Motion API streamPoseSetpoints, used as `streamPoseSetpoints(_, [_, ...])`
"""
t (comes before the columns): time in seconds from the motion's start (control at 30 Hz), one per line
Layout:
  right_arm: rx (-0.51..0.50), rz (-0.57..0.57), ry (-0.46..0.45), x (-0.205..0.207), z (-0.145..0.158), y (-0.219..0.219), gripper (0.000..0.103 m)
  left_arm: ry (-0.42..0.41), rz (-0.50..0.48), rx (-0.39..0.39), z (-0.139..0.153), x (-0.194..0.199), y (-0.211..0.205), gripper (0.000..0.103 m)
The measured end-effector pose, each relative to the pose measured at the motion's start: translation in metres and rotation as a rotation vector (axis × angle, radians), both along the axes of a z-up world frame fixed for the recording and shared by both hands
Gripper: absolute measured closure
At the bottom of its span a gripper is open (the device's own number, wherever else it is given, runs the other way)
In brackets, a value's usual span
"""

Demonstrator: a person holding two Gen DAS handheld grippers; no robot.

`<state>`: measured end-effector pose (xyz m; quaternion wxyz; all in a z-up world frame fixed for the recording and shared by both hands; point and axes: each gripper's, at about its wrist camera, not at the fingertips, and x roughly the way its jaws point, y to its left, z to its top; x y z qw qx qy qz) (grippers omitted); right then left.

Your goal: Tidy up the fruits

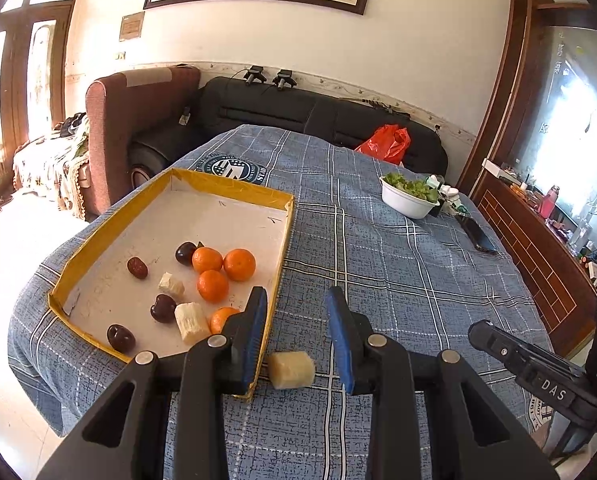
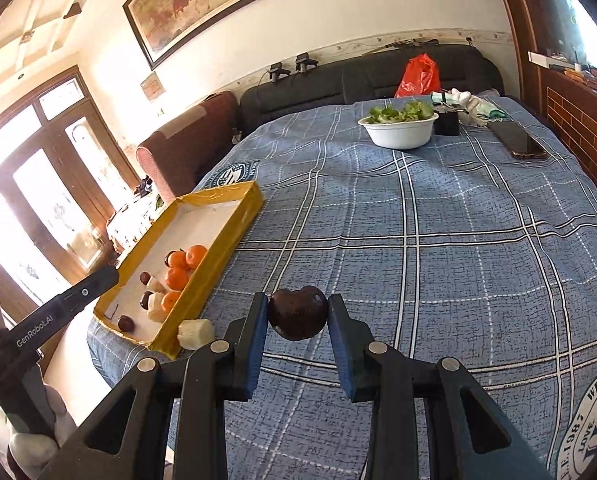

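Clamped between the right gripper's (image 2: pixel 298 314) blue pads is a dark plum (image 2: pixel 297 313), lifted above the blue plaid cloth (image 2: pixel 418 220). Left of it, a pale sugarcane chunk (image 2: pixel 195 333) lies on the cloth just outside the yellow-rimmed tray (image 2: pixel 226 236). Inside the tray sit four mandarins (image 1: pixel 239 264), more dark plums (image 1: pixel 120 338) and other pale chunks (image 1: pixel 191 322). Narrowed and holding nothing, the left gripper (image 1: pixel 297 308) hovers by the tray's near corner. A white bowl of greens (image 2: pixel 398 130) stands far back.

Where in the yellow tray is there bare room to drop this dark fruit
The tray's far half, beyond the oranges, is bare. Its near end is crowded with oranges, dark fruits and pale chunks.
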<state>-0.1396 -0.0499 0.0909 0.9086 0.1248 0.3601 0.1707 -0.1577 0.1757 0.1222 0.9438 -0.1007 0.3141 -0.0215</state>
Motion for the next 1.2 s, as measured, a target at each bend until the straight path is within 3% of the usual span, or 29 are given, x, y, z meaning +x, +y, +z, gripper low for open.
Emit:
streamPoseSetpoints(0.23, [-0.015, -0.008, 0.043, 0.009, -0.017, 0.001, 0.069, 0.033, -0.035, -0.023, -0.011, 0.006, 0.004, 0.072])
streamPoseSetpoints(0.3, [-0.008, -0.009, 0.058, 0.011, -0.024, 0.0, 0.069, 0.052, -0.067, -0.022, -0.02, 0.009, 0.006, 0.068])
streamPoseSetpoints(0.63, [0.064, 0.057, 0.117, 0.021, -0.051, 0.009, 0.069, 0.124, -0.282, 0.009, -0.062, 0.007, -0.016, 0.067])
streamPoseSetpoints(0.77, [0.079, 0.072, 0.132, 0.022, -0.058, 0.015, 0.069, 0.147, -0.35, 0.051, -0.066, 0.016, -0.03, 0.058])
streamPoseSetpoints(1.0, [0.106, 0.073, 0.141, 0.023, -0.063, 0.012, 0.069, 0.172, -0.277, 0.161, -0.078, 0.028, -0.038, 0.052])
streamPoseSetpoints(1.1, [0.12, 0.067, 0.138, 0.024, -0.062, 0.008, 0.069, 0.166, -0.298, 0.148, -0.08, 0.027, -0.046, 0.039])
streamPoseSetpoints(1.2, [0.138, 0.055, 0.136, 0.025, -0.061, 0.002, 0.069, 0.156, -0.346, 0.12, -0.081, 0.028, -0.054, 0.035])
